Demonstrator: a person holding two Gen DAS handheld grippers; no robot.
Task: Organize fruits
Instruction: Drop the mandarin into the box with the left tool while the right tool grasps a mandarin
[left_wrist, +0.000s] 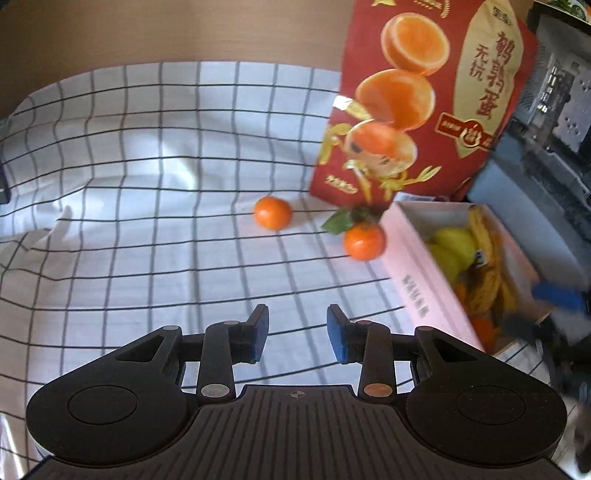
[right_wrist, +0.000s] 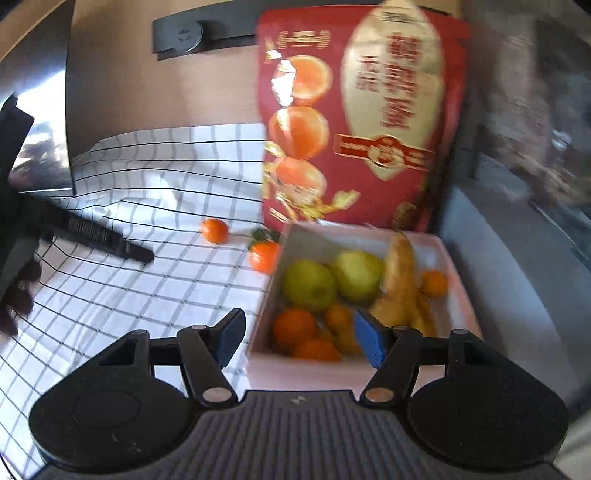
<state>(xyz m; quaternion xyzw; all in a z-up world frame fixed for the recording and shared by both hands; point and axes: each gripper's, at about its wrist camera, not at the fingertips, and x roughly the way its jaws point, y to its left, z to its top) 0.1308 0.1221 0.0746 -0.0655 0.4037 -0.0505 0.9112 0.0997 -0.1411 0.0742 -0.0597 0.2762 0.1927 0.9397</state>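
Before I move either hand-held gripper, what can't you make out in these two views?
- Pink box: bottom hidden under the fruit, right wrist view; far side blurred in the left wrist view.
- Leafy tangerine: partly behind the box wall, right wrist view; contact unclear.
- Red bag: top cut off by the frame; small print blurred.
- Right background, both views: smeared by motion.
- Right hand-held gripper: a blur at the left wrist view's edge.

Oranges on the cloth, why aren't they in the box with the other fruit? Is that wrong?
Yes, two look left out. One orange sits alone on the checked cloth. The leafy orange lies close beside the pink box, outside it. The apples and bananas are already inside.
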